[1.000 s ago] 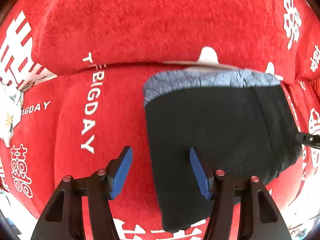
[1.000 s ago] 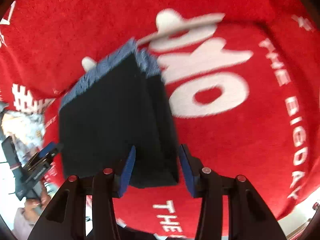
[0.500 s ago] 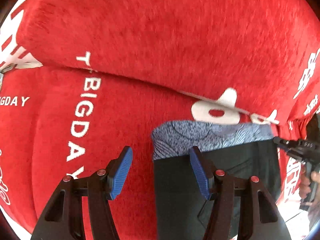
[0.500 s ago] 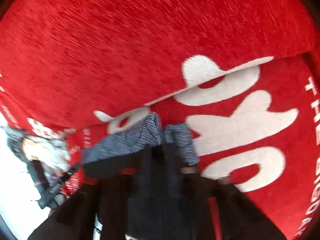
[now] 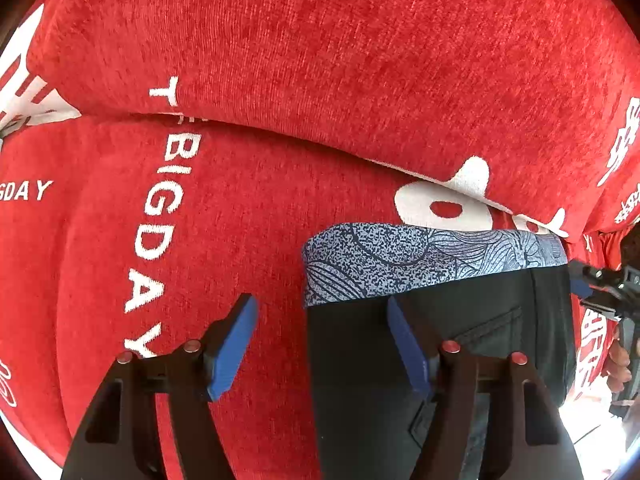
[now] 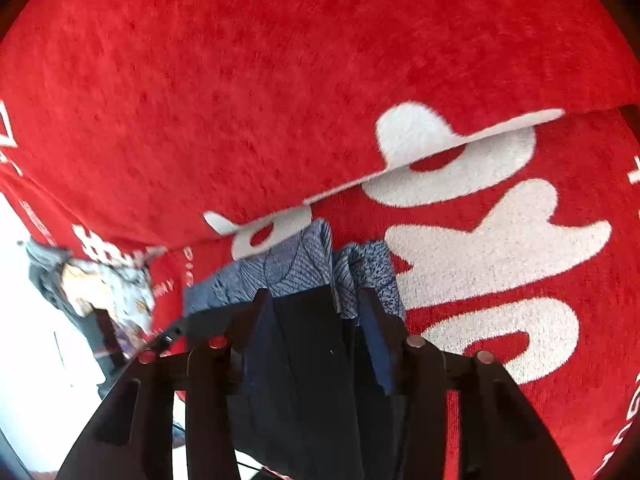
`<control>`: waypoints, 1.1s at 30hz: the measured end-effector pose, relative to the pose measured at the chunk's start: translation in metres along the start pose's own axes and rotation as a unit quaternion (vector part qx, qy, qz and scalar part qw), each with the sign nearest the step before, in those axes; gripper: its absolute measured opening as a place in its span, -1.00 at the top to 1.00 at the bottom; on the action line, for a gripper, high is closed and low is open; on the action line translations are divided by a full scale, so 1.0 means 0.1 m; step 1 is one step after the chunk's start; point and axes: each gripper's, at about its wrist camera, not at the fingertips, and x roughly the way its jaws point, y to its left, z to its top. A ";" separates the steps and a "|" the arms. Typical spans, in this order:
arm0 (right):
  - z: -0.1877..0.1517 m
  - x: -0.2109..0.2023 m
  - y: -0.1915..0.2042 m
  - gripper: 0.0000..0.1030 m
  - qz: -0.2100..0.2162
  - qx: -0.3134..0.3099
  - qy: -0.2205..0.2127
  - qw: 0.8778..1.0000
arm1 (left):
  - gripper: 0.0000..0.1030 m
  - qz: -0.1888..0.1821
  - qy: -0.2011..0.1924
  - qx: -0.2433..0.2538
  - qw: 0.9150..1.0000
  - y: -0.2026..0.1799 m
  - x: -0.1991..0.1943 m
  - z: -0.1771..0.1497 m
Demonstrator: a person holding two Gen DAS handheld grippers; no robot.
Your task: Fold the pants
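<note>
Folding looks close to done; pants [image 5: 440, 380] lie as a compact dark rectangle on the red cover [image 5: 248, 208], patterned blue waistband [image 5: 420, 264] at the far end, just short of the crease where the seat meets the backrest [image 5: 360, 48].

Left view: left gripper [image 5: 320, 344] points steeply down, jaws wide and just opened further; left pad over bare cover, right pad over the pants' left portion; the pants' left edge sits between the pads but neither visibly presses it, so nothing held. White lettering [image 5: 160, 240] runs down the cover to the left of the pants; right gripper [image 5: 600, 292] shows at the far right edge by the waistband corner, a hand [image 5: 618, 360] below it.

Right view: right gripper [image 6: 316, 336] about half open, jaws just reopened; stacked layers of the pants' right edge stand between the pads, waistband [image 6: 288, 272] bunched just beyond the tips; cannot tell for sure whether the pads touch cloth, reads as let go. Loose clutter [image 6: 100, 280] far left, off the seat.

Judgement: folds made, bundle set down; left to do, at most pull both grippers clear and maybe square the waistband edge, which looks slightly uneven on the right side.
</note>
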 end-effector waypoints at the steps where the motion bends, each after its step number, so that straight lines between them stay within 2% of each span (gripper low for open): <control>1: 0.00 0.01 0.02 0.49 -0.007 -0.005 0.002 1.000 | -0.33 -0.002 0.003 -0.004 1.000 0.01 0.00 0.00; 3: -0.01 -0.04 0.07 0.59 -0.010 -0.018 -0.001 1.000 | -0.33 -0.003 0.004 -0.005 1.000 0.01 -0.03 0.00; 7: -0.09 0.00 0.09 0.62 -0.060 -0.052 0.003 0.997 | -0.35 0.010 -0.003 0.027 1.000 -0.10 -0.02 -0.07; 9: -0.10 0.06 0.02 0.62 -0.059 -0.040 -0.001 0.997 | -0.45 0.027 0.002 0.032 0.999 -0.14 0.08 -0.10; 12: -0.15 0.05 0.02 0.61 -0.067 -0.044 -0.015 0.997 | -0.59 0.034 0.008 0.017 0.999 -0.12 0.17 -0.11; 14: -0.21 0.01 0.07 0.58 -0.084 -0.044 -0.016 0.995 | -0.60 0.027 0.014 0.004 1.000 -0.08 0.16 -0.10; 16: -0.28 -0.02 0.12 0.25 -0.106 -0.044 -0.016 0.993 | -0.60 0.032 0.016 0.009 0.999 -0.10 0.13 -0.10; 18: -0.37 -0.10 0.11 0.15 -0.122 -0.046 -0.018 0.991 | -0.60 0.043 0.018 0.020 0.999 -0.14 0.09 -0.11; 23: -0.66 -0.23 0.19 0.14 -0.140 -0.044 -0.026 0.989 | -0.60 0.066 0.019 0.034 0.997 -0.27 0.02 -0.16; 25: -0.77 -0.25 0.25 0.05 -0.157 -0.054 -0.031 0.986 | -0.60 0.065 0.021 0.030 0.997 -0.31 -0.02 -0.19; 28: -0.94 -0.18 0.31 0.01 -0.167 -0.071 -0.025 0.983 | -0.60 0.060 0.025 0.024 0.998 -0.36 -0.05 -0.25; 33: -1.07 -0.17 0.17 -0.08 -0.156 -0.043 -0.023 0.987 | -0.60 0.061 0.036 0.028 0.997 -0.34 -0.07 -0.41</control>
